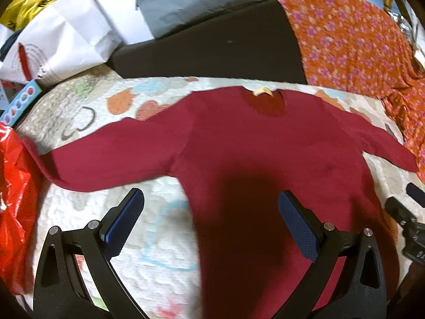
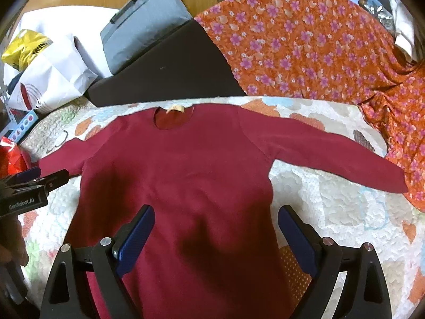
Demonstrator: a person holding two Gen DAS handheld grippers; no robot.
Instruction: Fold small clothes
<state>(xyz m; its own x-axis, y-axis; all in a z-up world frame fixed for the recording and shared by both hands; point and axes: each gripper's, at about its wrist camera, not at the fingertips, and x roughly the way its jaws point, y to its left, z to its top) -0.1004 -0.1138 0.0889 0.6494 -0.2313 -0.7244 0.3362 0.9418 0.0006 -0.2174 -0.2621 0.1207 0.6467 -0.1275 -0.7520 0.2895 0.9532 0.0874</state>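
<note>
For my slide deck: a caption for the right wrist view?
Open right tool above a red long-sleeved top spread flat on a patterned quilt.

The shirt lies flat on the quilt, sleeves outspread; a box behind it.

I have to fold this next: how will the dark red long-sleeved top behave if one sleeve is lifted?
The red top lies flat and limp on the quilt, so it will probably drape and sag, not hold shape. The lifted sleeve would likely trail the body after it. The textured quilt may drag on it, bunching the fabric.
</note>
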